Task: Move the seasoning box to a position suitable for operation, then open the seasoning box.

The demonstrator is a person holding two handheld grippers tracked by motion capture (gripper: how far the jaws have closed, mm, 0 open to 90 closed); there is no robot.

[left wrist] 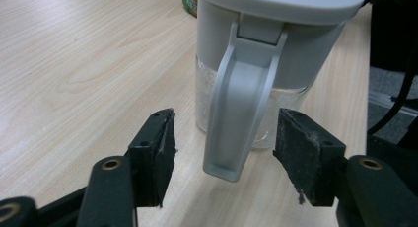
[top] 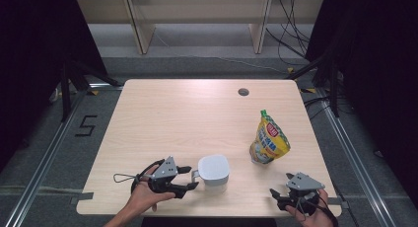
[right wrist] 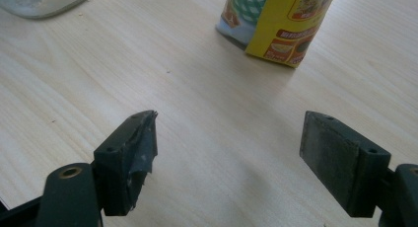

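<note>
Between the left gripper's (left wrist: 224, 155) parted fingers hangs the jug's handle (left wrist: 236, 113), ungripped.

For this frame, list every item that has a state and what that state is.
Jug: upright on the table, white lid shut, handle between the left jaws, untouched.
Snack pouch: upright, top looks sealed, not held.
Left gripper: open, jaws either side of the handle.
Right gripper: open, holds nothing, aimed at the snack pouch.

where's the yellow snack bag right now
In the high view the yellow snack bag stands upright on the right half of the table, just right of the white-lidded jug and beyond the open right gripper.
</note>
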